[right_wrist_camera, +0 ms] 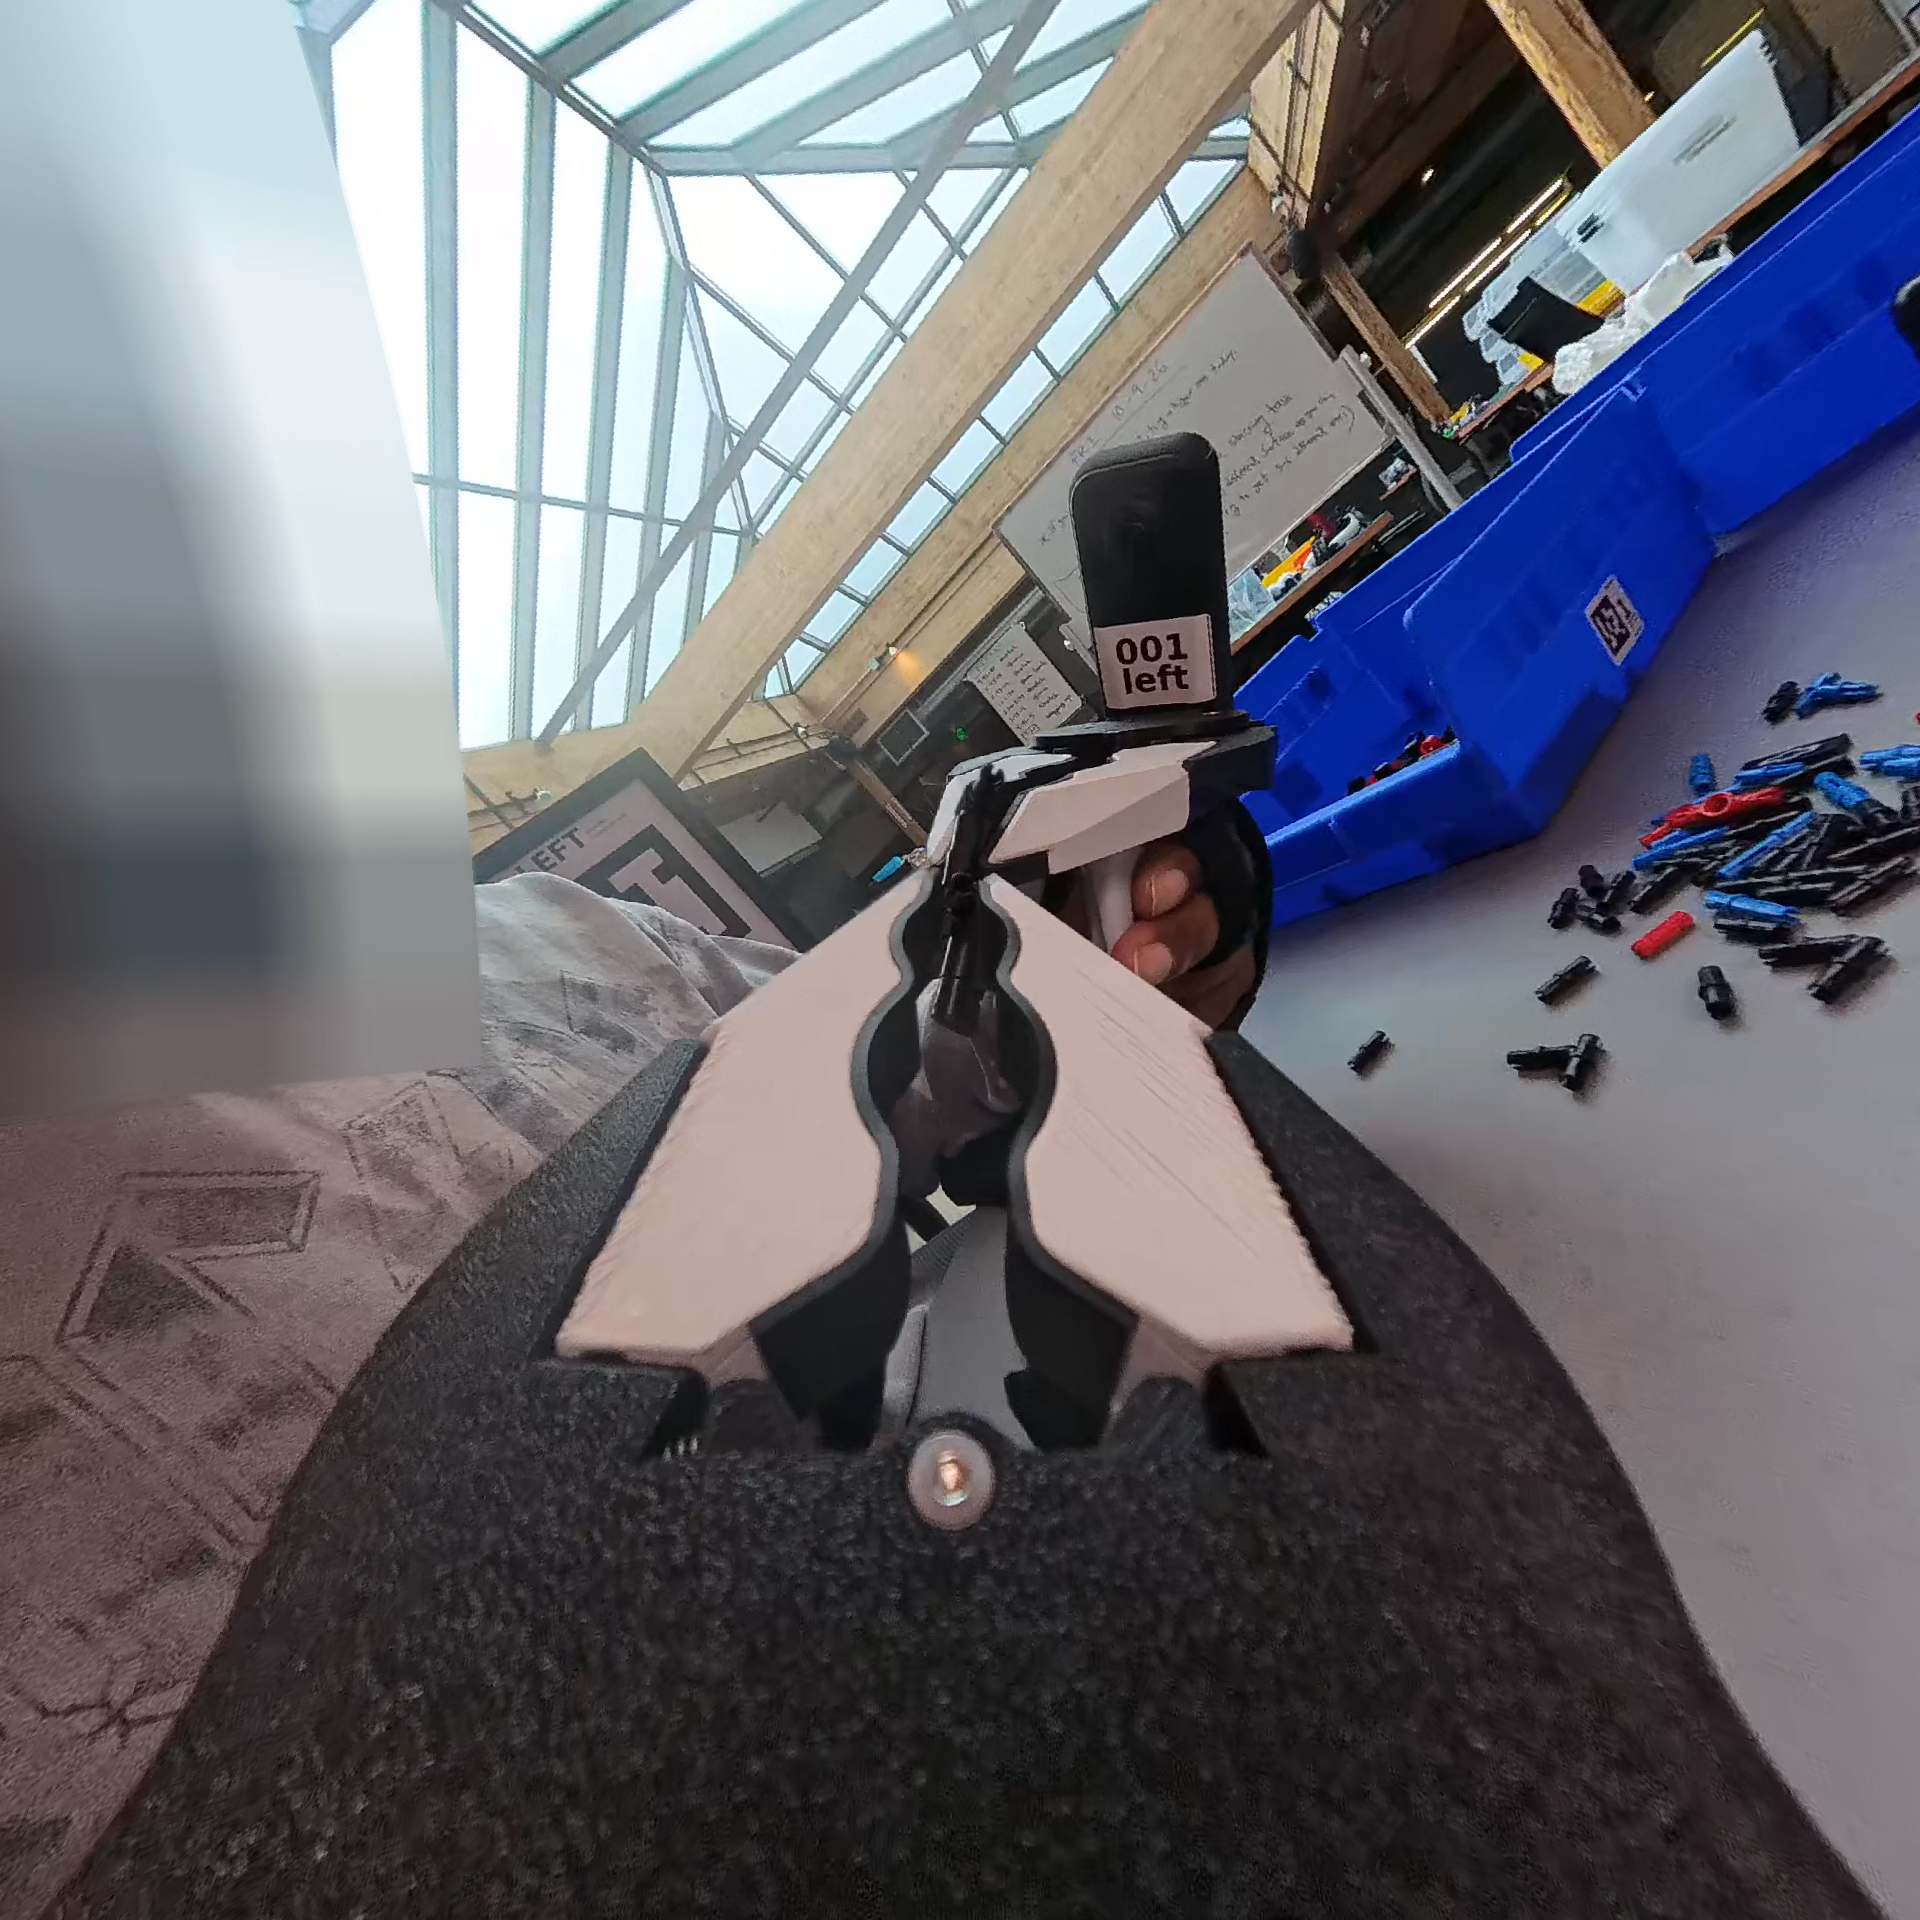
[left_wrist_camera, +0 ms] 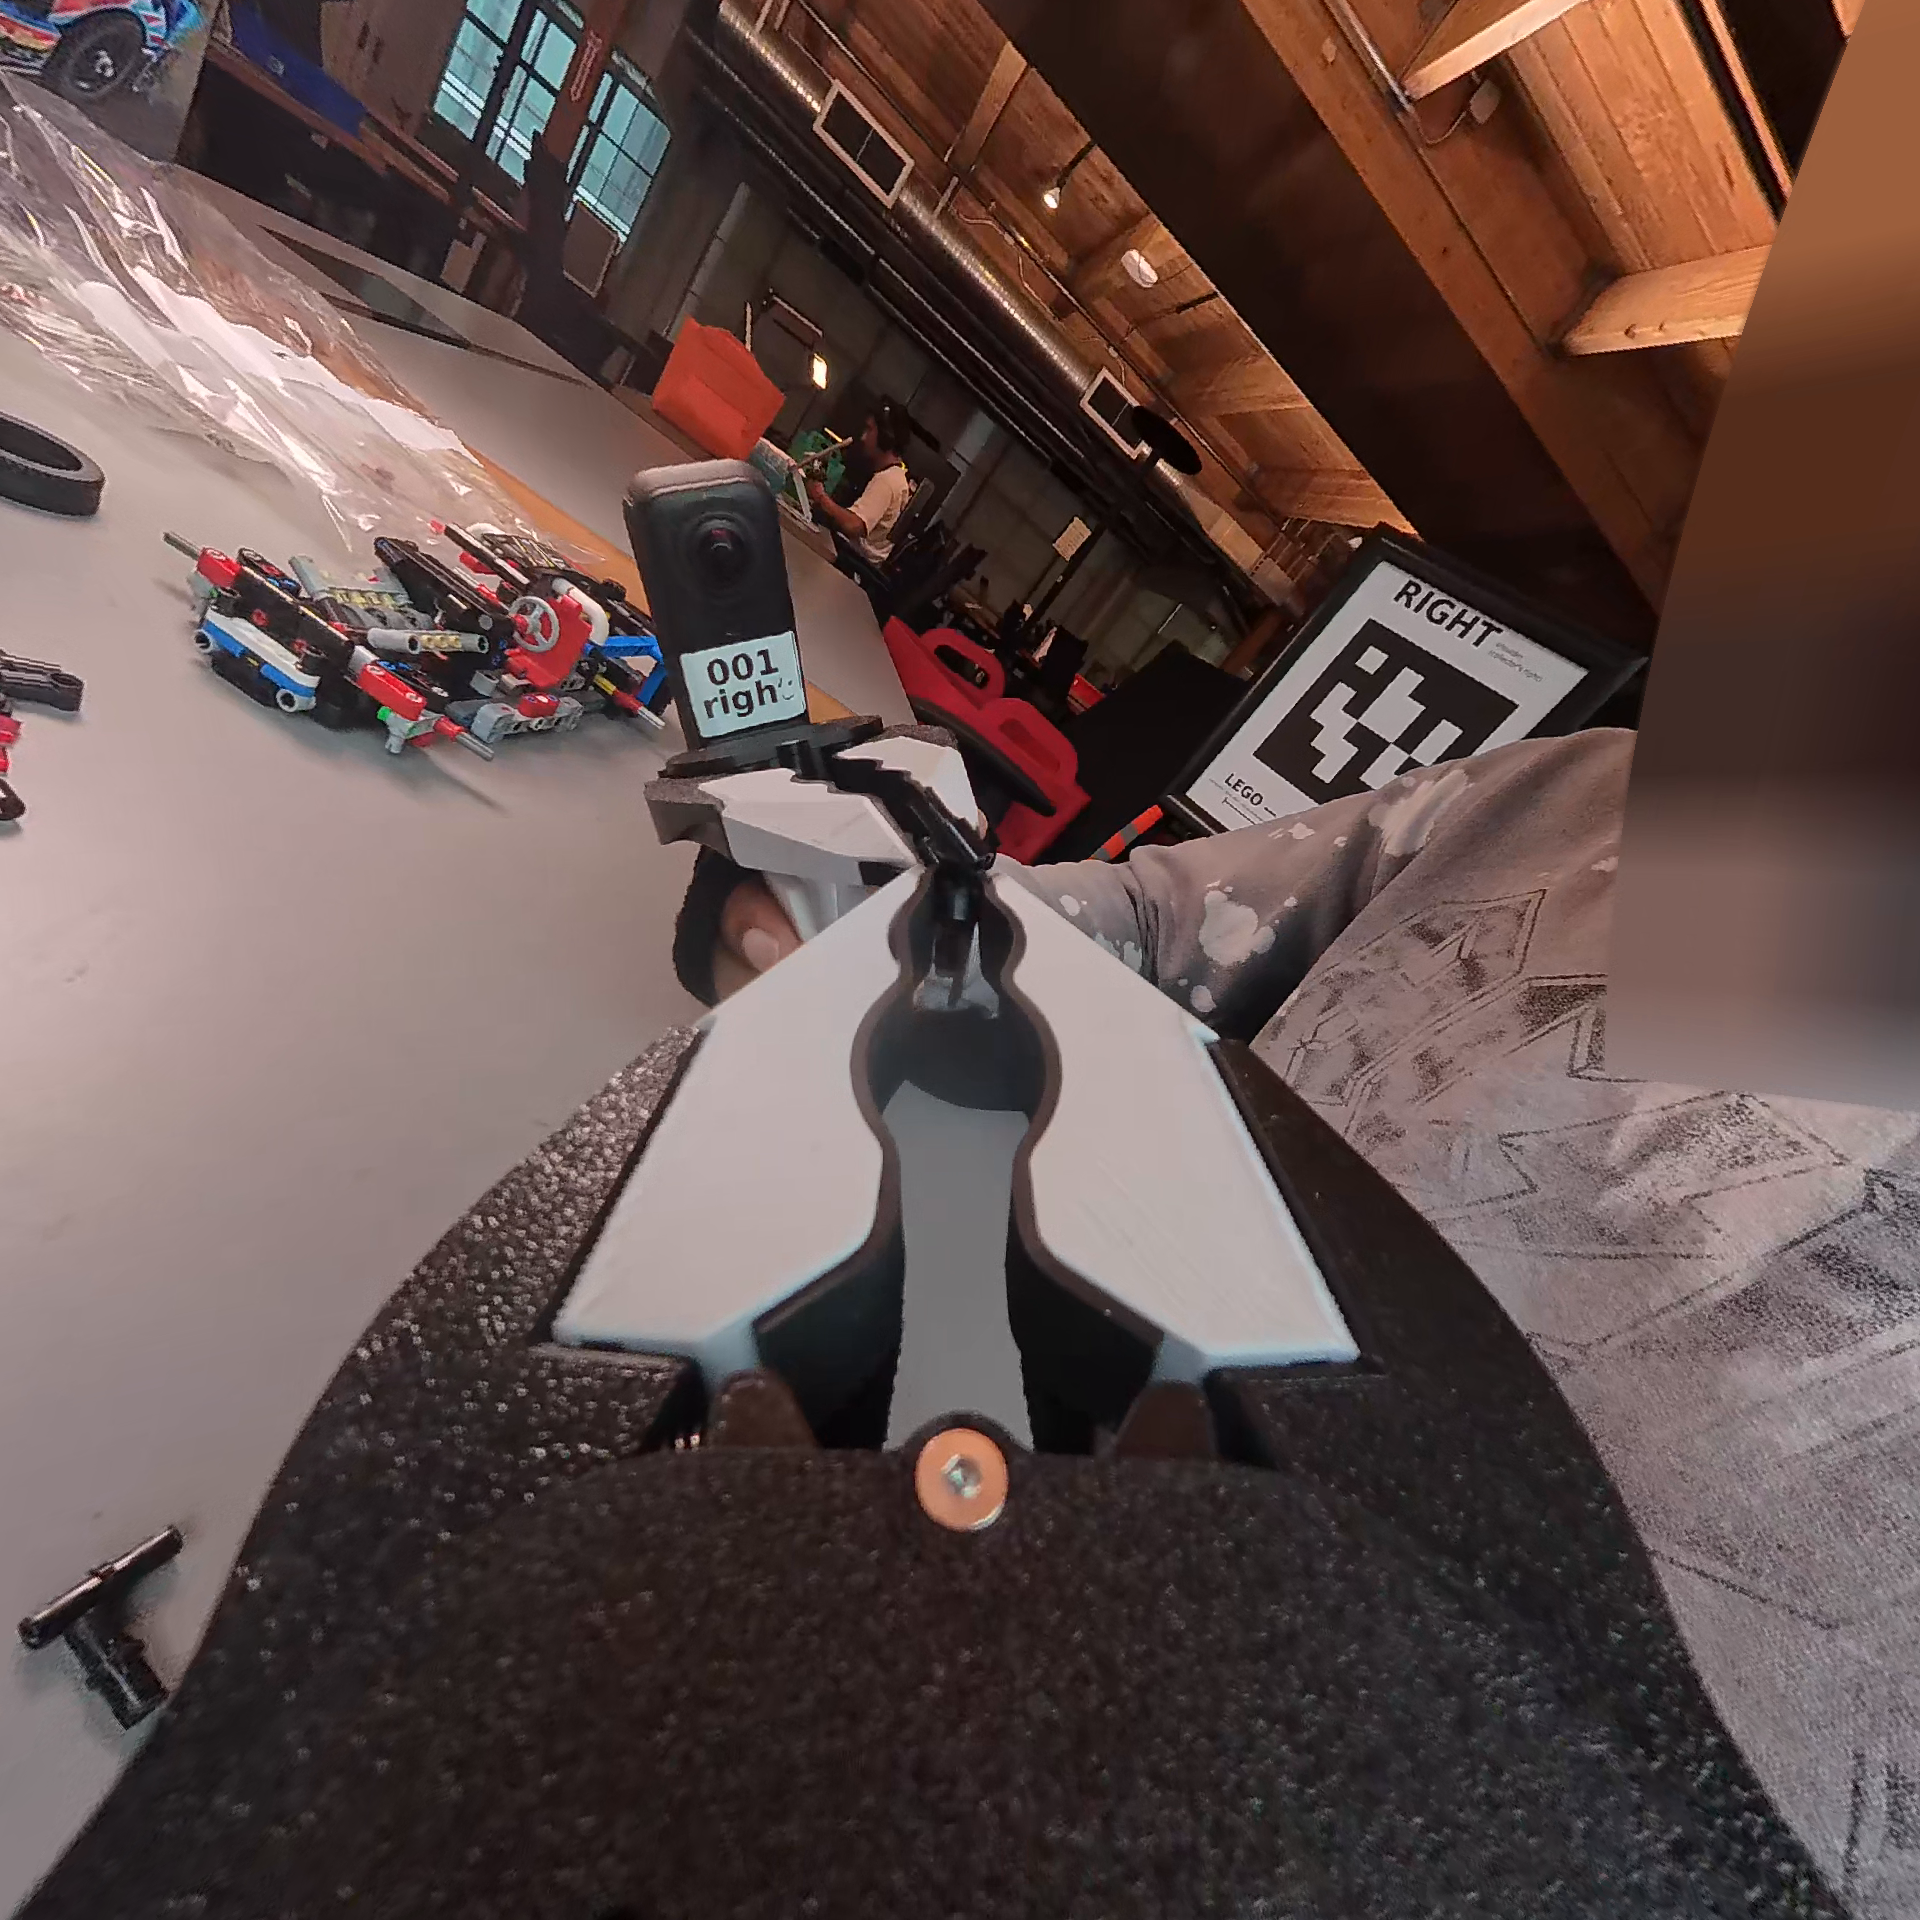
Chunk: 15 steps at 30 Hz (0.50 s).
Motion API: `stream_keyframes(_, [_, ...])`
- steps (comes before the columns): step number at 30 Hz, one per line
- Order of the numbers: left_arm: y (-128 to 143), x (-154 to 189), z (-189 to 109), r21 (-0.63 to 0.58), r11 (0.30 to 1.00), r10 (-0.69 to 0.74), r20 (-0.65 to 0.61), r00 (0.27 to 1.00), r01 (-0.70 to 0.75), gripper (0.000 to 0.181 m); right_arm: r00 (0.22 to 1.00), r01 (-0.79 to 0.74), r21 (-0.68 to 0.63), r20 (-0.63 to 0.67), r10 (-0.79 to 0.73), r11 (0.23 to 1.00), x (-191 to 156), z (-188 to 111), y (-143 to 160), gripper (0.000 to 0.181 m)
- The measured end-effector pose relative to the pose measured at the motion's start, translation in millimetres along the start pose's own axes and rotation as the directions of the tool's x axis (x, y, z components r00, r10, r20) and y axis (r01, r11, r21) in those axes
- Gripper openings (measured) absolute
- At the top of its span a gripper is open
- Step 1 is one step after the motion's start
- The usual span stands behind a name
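Left wrist view: left gripper (left_wrist_camera: 951, 940) and right gripper (left_wrist_camera: 940, 821) meet tip to tip, both clenched on one small black pin assembly (left_wrist_camera: 948, 951), car chassis (left_wrist_camera: 416, 634) far left; right wrist view: same joint grip, loose pins (right_wrist_camera: 1766, 862) far right.

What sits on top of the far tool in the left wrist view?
A black camera stands upright on the right tool, bearing a white sticker. Its base is partly visible; its mounting is hidden.
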<state>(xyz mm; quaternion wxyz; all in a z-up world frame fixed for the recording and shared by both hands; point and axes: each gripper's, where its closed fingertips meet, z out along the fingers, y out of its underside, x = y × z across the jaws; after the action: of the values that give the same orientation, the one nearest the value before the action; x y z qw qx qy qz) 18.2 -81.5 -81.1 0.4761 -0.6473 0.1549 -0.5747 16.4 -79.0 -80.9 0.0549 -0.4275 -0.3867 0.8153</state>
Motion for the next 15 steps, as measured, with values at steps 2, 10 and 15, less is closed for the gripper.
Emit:
stream_keyframes(2, [0.3, -0.2, 0.3, 0.001, 1.000, 0.003, 0.001, 1.000, -0.003, 0.005, 1.000, -0.007, 0.004, 0.000, 0.007, 1.000, 0.4, -0.3, 0.0, 0.005])
stream_keyframes(10, [5.2, 10.6, 2.8, -0.034, 0.998, 0.060, -0.037, 0.998, -0.061, 0.005, 0.997, 0.068, -0.004, 0.024, -0.068, 0.998, -10.5, 1.7, 2.2, 0.004])
stream_keyframes(15, [7.1, 15.1, 2.4, -0.069, 0.988, 0.136, -0.021, 0.990, -0.137, 0.005, 0.996, 0.084, -0.012, 0.021, -0.084, 0.996, -14.0, 4.5, 2.5, 0.002])
